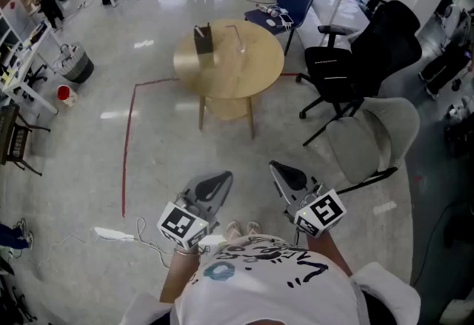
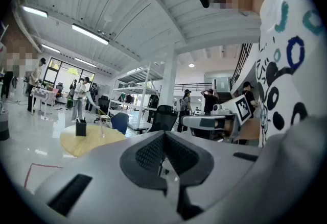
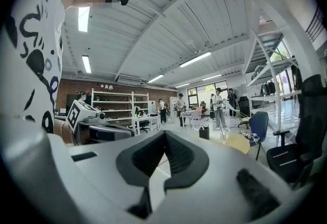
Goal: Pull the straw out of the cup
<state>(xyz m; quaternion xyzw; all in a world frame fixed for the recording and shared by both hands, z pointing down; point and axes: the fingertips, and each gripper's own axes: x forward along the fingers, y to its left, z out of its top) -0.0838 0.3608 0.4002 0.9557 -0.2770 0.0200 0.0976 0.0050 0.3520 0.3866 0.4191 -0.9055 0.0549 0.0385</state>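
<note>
**Grippers closed, clear of the table**

Left gripper (image 1: 213, 184) and right gripper (image 1: 286, 172) are held close to the person's body above the floor, jaws pressed together with nothing between them. Well ahead stands a round wooden table (image 1: 255, 72). It carries a clear cup (image 1: 242, 49) with the straw (image 1: 239, 35) in it, near a black box (image 1: 204, 41).

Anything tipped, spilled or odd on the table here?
Nothing stands out. The cup stands upright on the table with its straw in, beside a black box; no spill shows. The left hand-held gripper and right hand-held gripper are shut, empty, well short of the table.
</note>
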